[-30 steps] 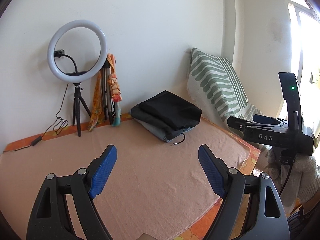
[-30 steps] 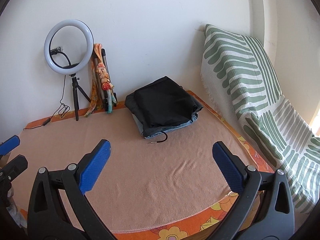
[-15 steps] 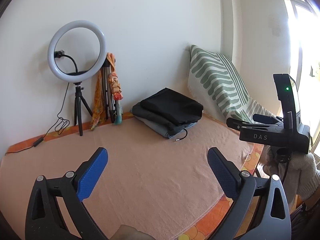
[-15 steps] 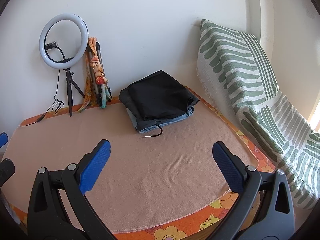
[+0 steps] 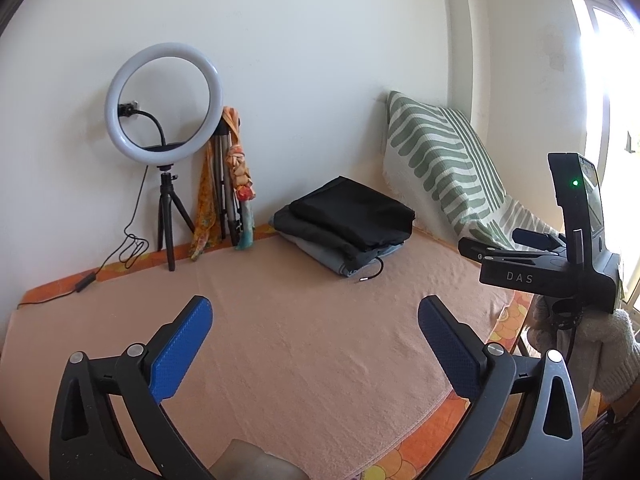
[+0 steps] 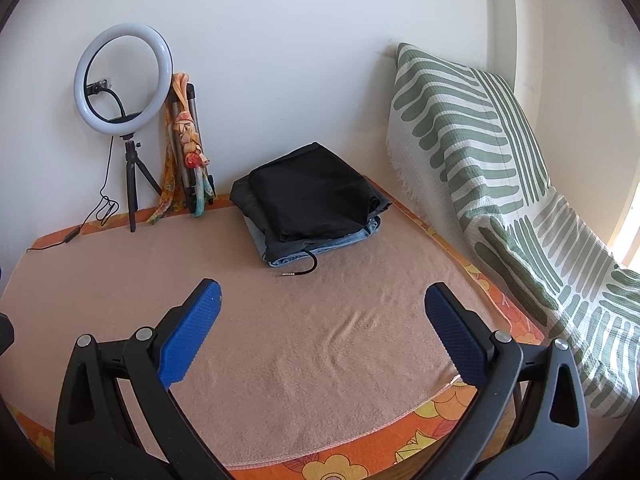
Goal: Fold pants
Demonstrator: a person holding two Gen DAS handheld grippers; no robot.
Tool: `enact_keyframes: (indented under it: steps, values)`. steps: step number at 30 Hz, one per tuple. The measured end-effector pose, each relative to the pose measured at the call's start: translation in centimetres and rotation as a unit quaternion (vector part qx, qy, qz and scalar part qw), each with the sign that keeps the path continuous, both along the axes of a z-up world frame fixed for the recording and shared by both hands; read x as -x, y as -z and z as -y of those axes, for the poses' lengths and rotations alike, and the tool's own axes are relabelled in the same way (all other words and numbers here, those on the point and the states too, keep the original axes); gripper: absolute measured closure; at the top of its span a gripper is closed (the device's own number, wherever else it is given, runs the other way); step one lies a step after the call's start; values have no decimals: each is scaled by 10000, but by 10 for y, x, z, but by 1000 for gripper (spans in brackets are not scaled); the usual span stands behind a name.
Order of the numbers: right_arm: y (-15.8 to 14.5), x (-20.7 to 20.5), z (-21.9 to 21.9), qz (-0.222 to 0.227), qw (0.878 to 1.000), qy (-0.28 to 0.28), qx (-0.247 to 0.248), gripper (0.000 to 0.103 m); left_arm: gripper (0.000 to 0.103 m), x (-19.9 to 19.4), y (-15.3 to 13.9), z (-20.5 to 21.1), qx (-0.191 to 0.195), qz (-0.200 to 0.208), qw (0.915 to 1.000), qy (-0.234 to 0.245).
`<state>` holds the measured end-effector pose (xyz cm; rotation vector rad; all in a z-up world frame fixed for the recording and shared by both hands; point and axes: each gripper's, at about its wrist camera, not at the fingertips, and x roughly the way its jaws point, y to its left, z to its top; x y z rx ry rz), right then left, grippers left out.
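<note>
The left gripper (image 5: 314, 330) hangs above the peach blanket (image 5: 300, 340) with its blue-padded fingers (image 5: 180, 350) spread wide and nothing between them; the right gripper (image 6: 320, 320) is likewise wide open and empty over the same blanket (image 6: 300, 340). Ahead of both grippers, well apart from the fingertips, lies the stack of folded pants (image 5: 348, 224) — a black pair on top, a grey-blue one beneath — with a black drawstring (image 5: 372, 274) curling out of its near edge onto the blanket. In the right wrist view the stack (image 6: 308, 200) sits straight ahead, its drawstring (image 6: 302, 270) pointing back toward the gripper. Beyond and to the left of the left gripper a ring light (image 5: 164, 104) stands on a small tripod against the wall, a patterned scarf (image 5: 236, 168) draped on a second tripod just beside it. To the right a green-striped throw (image 6: 500, 184) slopes down — the right gripper's body (image 5: 552, 264) shows in front of it in the left wrist view.
</note>
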<state>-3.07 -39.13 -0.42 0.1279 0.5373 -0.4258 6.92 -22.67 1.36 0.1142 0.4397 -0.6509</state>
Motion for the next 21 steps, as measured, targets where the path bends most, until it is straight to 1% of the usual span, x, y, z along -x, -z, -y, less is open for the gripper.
enact_keyframes:
  steps: [21]
  values:
    - [1, 2, 5, 51, 9999, 129, -56, 0, 1, 4, -3, 3, -23, -14, 9999, 165]
